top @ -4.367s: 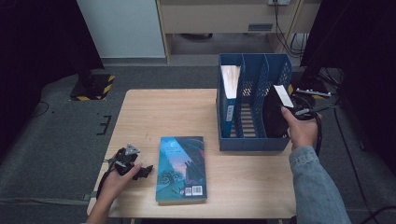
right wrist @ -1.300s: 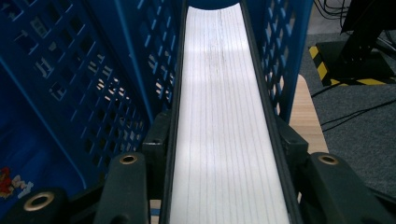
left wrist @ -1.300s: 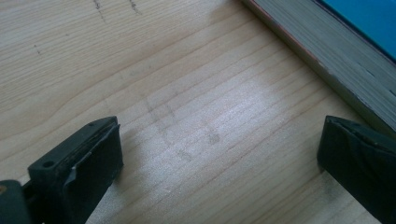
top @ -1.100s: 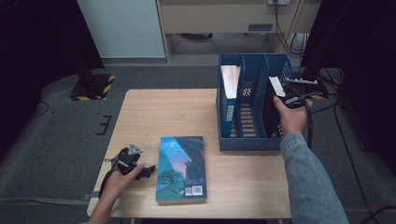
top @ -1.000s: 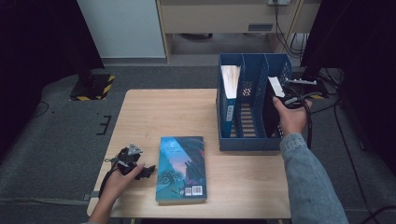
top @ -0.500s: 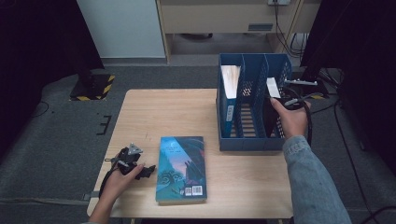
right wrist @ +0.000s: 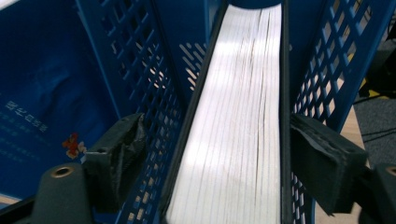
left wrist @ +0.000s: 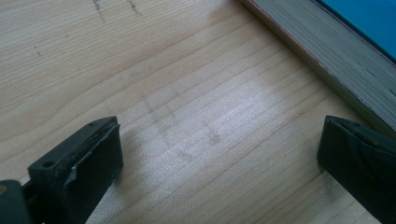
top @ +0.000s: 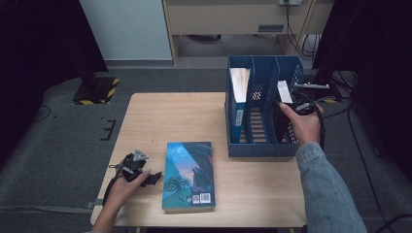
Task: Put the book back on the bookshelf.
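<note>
Open left tongs (left wrist: 219,163) rest on table (left wrist: 154,70) beside book (left wrist: 327,51).

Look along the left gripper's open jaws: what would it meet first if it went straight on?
Probably the light wooden tabletop, since the left gripper tilts down at bare wood. The thick blue-covered paperback book lies right of that line, though depth is hard to judge.

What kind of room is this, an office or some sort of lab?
Probably a lab or recording studio rather than an office: a lone wooden table on grey carpet, black curtains at both sides, loose cables on the floor behind, and a person filing books into a blue rack.
</note>
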`<state>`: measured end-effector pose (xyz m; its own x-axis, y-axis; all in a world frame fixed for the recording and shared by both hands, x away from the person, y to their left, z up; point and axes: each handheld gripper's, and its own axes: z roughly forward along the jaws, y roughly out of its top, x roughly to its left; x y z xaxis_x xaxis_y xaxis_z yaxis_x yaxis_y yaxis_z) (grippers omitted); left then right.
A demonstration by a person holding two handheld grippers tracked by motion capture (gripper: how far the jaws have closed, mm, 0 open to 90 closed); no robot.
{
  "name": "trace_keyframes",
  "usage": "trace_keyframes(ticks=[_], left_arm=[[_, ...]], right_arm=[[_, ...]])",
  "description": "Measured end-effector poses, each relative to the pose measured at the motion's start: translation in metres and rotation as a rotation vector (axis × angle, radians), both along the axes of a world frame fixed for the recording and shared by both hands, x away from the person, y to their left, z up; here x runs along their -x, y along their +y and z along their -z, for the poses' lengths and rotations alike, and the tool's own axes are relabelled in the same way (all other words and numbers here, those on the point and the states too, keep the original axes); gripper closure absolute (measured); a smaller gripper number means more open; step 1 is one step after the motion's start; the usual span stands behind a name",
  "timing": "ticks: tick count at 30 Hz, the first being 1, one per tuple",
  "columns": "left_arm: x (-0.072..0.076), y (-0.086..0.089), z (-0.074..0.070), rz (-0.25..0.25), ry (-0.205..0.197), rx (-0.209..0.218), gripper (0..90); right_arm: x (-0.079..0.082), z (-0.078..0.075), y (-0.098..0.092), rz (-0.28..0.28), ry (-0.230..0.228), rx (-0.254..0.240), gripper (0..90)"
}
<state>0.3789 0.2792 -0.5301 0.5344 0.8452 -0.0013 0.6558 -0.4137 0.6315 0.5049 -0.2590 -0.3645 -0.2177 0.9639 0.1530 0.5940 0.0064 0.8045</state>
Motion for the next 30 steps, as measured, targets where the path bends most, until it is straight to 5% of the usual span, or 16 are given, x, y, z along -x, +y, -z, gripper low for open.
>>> trace_keyframes(ticks=[13,30], left_arm=[[0.0,0.0,0.0,-0.001,0.001,-0.001,0.0],[0.0,0.0,0.0,-0.001,-0.003,0.001,0.0]], right_arm=[[0.022,-0.013,-0.001,-0.045,-0.033,0.024,8.8],[0.065,-0.005,-0.012,-0.072,-0.062,0.012,6.4]])
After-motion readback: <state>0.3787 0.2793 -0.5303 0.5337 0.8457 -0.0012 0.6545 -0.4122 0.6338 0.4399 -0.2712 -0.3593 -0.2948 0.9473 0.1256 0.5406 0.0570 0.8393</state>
